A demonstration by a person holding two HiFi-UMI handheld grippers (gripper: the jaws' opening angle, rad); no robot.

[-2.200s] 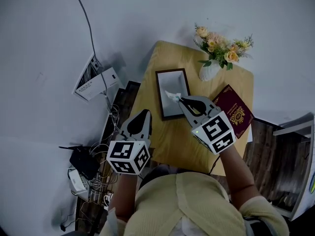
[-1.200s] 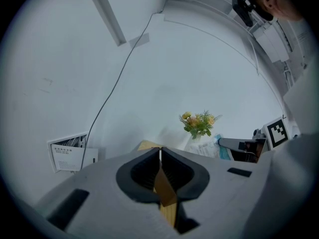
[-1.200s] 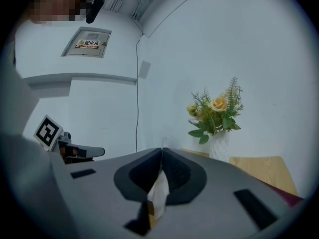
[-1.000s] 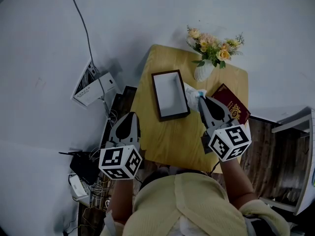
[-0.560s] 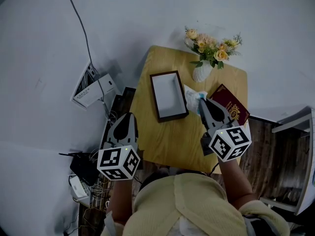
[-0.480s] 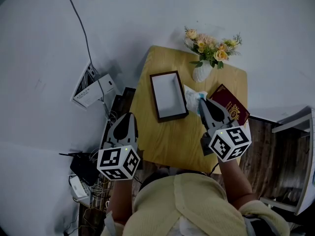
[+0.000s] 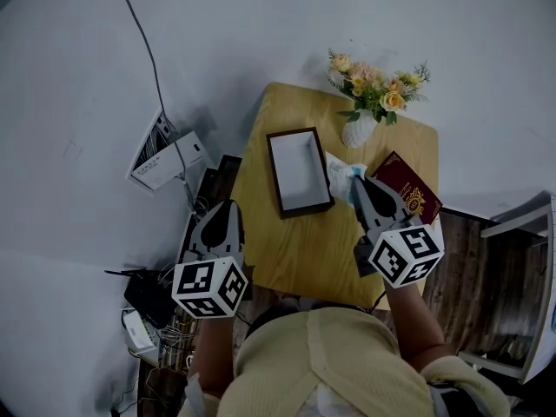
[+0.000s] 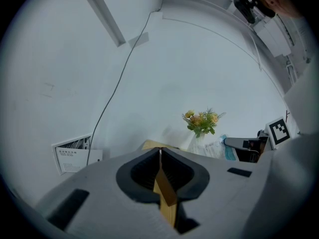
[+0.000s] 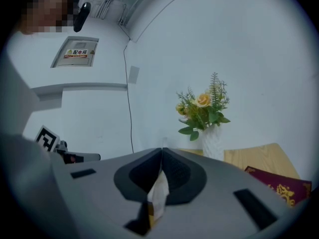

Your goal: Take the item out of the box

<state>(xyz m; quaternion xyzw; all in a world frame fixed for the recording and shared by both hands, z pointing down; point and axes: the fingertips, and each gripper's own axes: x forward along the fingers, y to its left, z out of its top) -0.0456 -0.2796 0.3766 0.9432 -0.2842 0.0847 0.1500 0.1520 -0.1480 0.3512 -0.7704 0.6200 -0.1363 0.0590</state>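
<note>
One item (image 7: 339, 170) was out of the box (image 7: 300, 172)
Right gripper (image 7: 354, 179) pinched it; left gripper (image 7: 224, 207) was closed, empty; set-down on the surface (image 7: 295, 259) was due.

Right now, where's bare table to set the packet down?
Widest bare patch: the near strip of the table, between the box and its near edge. A smaller patch lies beyond the box, left of the vase. Crowded: right side, where the right gripper holds the packet between box, vase and red booklet.

wall panel (image 9: 75, 53): red "配电箱", the small print under it is too tiny
red booklet (image 7: 407, 195): gold crest and lettering, way too blurry to read
</note>
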